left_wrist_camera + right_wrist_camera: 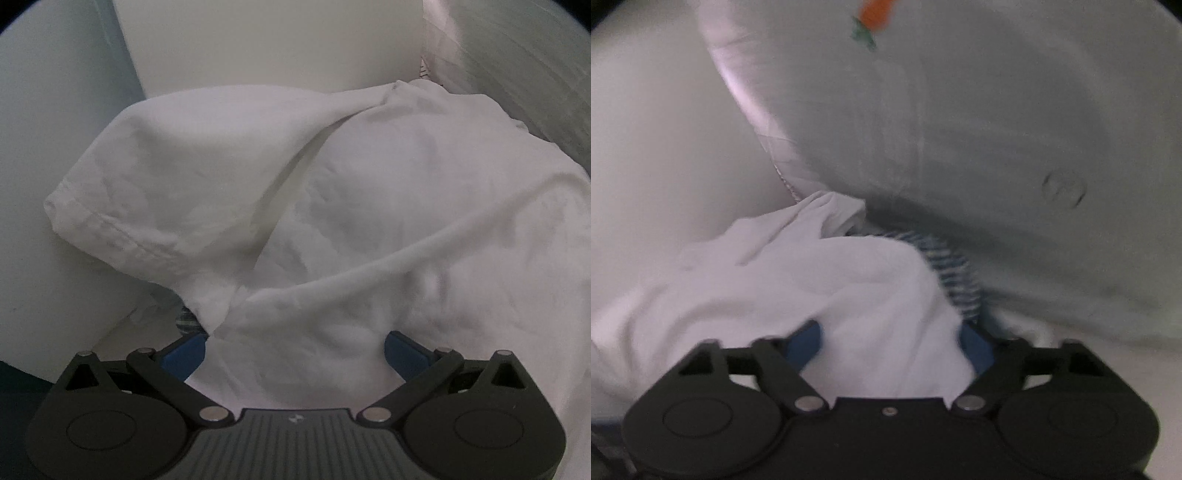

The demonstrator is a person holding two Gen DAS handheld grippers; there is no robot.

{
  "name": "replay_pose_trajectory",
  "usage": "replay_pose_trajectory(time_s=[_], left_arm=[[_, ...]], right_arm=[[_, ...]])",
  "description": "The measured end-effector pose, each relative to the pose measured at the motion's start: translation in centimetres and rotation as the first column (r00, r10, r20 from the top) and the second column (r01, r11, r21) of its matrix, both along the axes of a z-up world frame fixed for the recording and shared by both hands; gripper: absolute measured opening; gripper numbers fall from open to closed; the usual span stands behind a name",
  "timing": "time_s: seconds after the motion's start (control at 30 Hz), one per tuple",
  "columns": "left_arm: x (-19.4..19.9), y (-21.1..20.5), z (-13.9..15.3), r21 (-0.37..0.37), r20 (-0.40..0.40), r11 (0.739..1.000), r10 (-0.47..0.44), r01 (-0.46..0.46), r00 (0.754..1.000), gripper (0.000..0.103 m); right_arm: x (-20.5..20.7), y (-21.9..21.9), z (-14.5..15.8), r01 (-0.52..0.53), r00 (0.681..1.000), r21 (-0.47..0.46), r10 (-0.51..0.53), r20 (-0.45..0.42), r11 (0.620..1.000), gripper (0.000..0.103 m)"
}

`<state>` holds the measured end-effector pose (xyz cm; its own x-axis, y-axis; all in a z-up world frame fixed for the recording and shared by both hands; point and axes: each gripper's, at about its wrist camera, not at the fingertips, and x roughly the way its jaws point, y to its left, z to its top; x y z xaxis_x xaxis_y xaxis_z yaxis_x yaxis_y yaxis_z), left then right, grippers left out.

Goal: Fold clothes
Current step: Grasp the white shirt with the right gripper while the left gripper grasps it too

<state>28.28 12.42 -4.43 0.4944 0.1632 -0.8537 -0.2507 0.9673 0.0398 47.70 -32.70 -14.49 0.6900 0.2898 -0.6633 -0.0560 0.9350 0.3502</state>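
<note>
**White garment being taken up from both sides**

Taken from left to right, the left gripper [295, 349] comes first. Its blue pads [186, 354] are seen spread wide, with a bunched part of the white garment [332, 206] lying between them; no pressing of the pads on the cloth can be made out, so these tongs are judged open around the fabric rather than closed on it. The garment is heaped on a pale surface [48, 288], with a hemmed sleeve [122, 206] thrown out to the left.

The right gripper [890, 345] is set narrower. A fold of the same white cloth fills the gap between its pads [807, 345], but the picture is blurred, and whether the cloth is actually pinched cannot be told.

The step in hand is judged to be the first grasp, ahead of any spreading or folding. What is called for next is a firm closing of both tongs on single edges, not on gathered bunches, so that the garment can be lifted and laid flat.

Only the left view shows the sleeve and its hem. Only the right view shows a blue-and-white striped fabric [955, 273] tucked under the garment, and an orange and green mark [873, 22] on the pale surface behind.
</note>
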Motion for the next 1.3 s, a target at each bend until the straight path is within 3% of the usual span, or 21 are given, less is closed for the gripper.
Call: replay_pose_trajectory(time_s=[0.03,0.13,0.27,0.4,0.47,0.57,0.63,0.7,0.77,0.8,0.87,0.9,1.0,1.13,1.23,1.3], left_arm=[[-0.2,0.1,0.1,-0.016,0.006,1.0,-0.008,0.008,1.0,0.091],[-0.7,0.0,0.4,-0.076,0.033,0.996,-0.033,0.035,0.999,0.064],[-1.4,-1.4,0.7,-0.139,0.056,0.988,-0.064,0.071,0.996,0.0],[-3.4,-4.1,1.3,-0.055,0.07,0.984,-0.167,0.171,0.984,0.0],[-4.8,-4.9,1.6,-0.051,0.068,0.974,-0.216,0.219,0.974,0.0],[-6.7,-4.7,2.6,-0.073,0.096,0.969,-0.23,0.237,0.969,0.006],[-7.0,-3.9,3.6,-0.07,0.144,0.972,-0.212,0.224,0.967,0.019],[-7.2,-3.1,4.7,-0.054,0.202,0.976,-0.197,0.212,0.959,0.055],[-6.8,-2.5,5.9,-0.027,0.262,0.976,-0.203,0.218,0.943,0.07],[-6.4,-2.3,6.4,-0.022,0.286,0.974,-0.21,0.226,0.935,0.071],[-6.1,-2.0,7.0,-0.044,0.326,0.968,-0.219,0.246,0.92,0.076],[-5.7,-2.0,7.3,-0.061,0.34,0.965,-0.219,0.254,0.914,0.081],[-3.7,-2.0,7.4,-0.094,0.365,0.956,-0.228,0.279,0.903,0.084],[-0.9,-2.1,6.0,-0.109,0.38,0.939,-0.263,0.325,0.887,0.09],[1.1,-3.4,4.5,-0.122,0.356,0.931,-0.282,0.343,0.891,0.091],[0.9,-4.0,4.1,-0.12,0.356,0.935,-0.272,0.333,0.894,0.087]], right_arm=[[-0.3,0.4,0.2,-0.01,1.0,-0.009,0.01,0.011,1.0,0.052],[-1.3,1.7,0.8,-0.04,0.998,-0.041,0.042,0.049,0.998,0.013],[-4.9,2.8,3.0,-0.046,0.986,-0.142,0.068,0.155,0.989,0.004],[-11.1,1.6,5.5,0.018,0.976,-0.105,0.005,0.216,0.994,0.004],[-13.9,0.7,5.5,0.042,0.982,-0.085,-0.025,0.185,0.995,0.004],[-17.3,0.4,2.9,0.057,0.995,-0.159,-0.044,0.085,0.986,0.004],[-18.5,0.4,1.1,0.062,0.998,-0.176,-0.058,0.023,0.982,0.004],[-18.9,0.6,0.9,0.066,0.998,-0.16,-0.064,0.015,0.985,0.005],[-18.6,0.9,1.1,0.068,0.998,-0.177,-0.063,0.03,0.982,0.008],[-18.2,1.0,1.4,0.07,0.997,-0.192,-0.063,0.042,0.979,0.013],[-16.9,1.0,2.1,0.091,0.995,-0.191,-0.081,0.058,0.977,0.039],[-16.5,0.8,2.5,0.104,0.993,-0.162,-0.094,0.067,0.981,0.043],[-14.6,0.5,3.2,0.105,0.992,-0.089,-0.098,0.078,0.99,0.051],[-10.9,0.9,3.0,0.076,0.994,-0.032,-0.073,0.078,0.997,0.08],[-7.9,1.4,2.1,0.032,0.998,0.02,-0.033,0.05,0.999,0.082],[-7.1,1.6,1.8,-0.002,1.0,0.067,0.0,0.024,0.998,0.071]])
